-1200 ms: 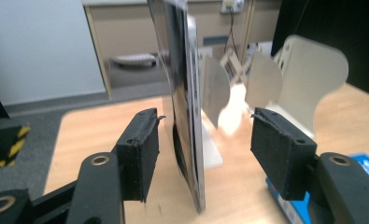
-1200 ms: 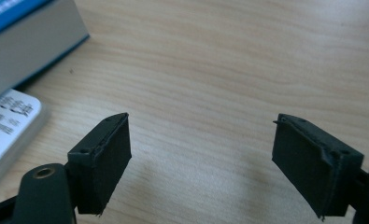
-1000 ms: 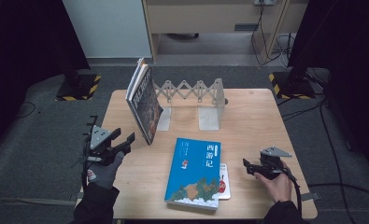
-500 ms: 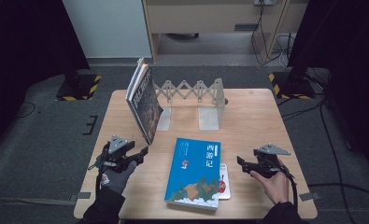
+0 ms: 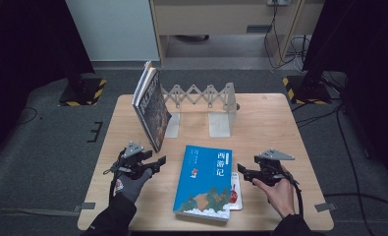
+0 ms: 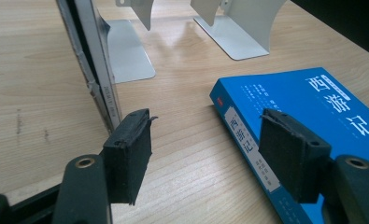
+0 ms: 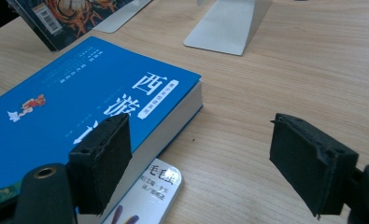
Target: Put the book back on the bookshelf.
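Nearest, the left gripper (image 5: 154,162) hovers low over the wooden surface (image 5: 270,123) just left of the blue book (image 5: 207,179); its jaws have just been opening and hold nothing. The right gripper (image 5: 243,172) waits at the book's right edge, jaws wide and empty. The blue book lies flat on a thin white booklet (image 5: 235,192). Farther back, a dark book (image 5: 151,105) leans against the white expanding bookend rack (image 5: 201,98).

The wooden desk (image 5: 270,123) carries a blue book (image 5: 206,179) lying flat; behind it a metal bookend rack (image 5: 201,101), beneath it perhaps a thinner booklet (image 5: 235,194).
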`<state>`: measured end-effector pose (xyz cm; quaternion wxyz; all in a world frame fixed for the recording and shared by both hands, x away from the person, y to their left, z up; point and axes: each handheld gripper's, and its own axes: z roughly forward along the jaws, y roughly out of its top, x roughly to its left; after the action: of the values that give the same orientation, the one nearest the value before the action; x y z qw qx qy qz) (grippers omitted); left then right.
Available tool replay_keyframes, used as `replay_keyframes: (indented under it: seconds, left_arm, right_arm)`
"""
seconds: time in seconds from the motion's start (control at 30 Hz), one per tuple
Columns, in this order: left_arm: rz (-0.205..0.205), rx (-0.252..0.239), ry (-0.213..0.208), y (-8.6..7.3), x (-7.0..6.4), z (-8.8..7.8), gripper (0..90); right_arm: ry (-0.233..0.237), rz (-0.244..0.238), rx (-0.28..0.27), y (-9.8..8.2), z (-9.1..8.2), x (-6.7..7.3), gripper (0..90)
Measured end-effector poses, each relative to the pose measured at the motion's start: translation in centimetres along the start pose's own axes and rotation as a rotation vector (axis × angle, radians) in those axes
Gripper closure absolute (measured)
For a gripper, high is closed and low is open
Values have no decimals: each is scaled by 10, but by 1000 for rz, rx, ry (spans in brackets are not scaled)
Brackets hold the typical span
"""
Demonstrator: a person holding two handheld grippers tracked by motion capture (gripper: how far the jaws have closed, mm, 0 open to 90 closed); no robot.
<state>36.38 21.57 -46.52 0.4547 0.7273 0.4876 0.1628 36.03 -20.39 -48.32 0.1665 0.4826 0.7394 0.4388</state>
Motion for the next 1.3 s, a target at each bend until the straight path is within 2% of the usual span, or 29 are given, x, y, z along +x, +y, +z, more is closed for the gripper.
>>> replay_keyframes:
  seconds: [0.13, 0.33, 0.77, 1.03, 1.17, 1.3]
  left_arm:
    - [17, 26, 0, -1, -3, 8, 333]
    - [15, 38, -27, 1, -5, 20, 327]
    - [13, 84, -75, 3, -9, 49, 308]
    - [15, 107, -104, 4, -18, 71, 299]
    - [33, 126, -109, 2, -22, 81, 291]
    - [10, 133, -121, 1, -22, 89, 287]
  right_arm:
    - [14, 0, 4, 3, 4, 7, 212]
    - [59, 3, 19, 6, 13, 21, 211]
    - [89, -1, 70, 4, 23, 37, 212]
    - [96, 8, 108, -4, 29, 40, 212]
    - [97, 11, 119, -7, 29, 38, 212]
    - [102, 20, 125, -11, 30, 37, 211]
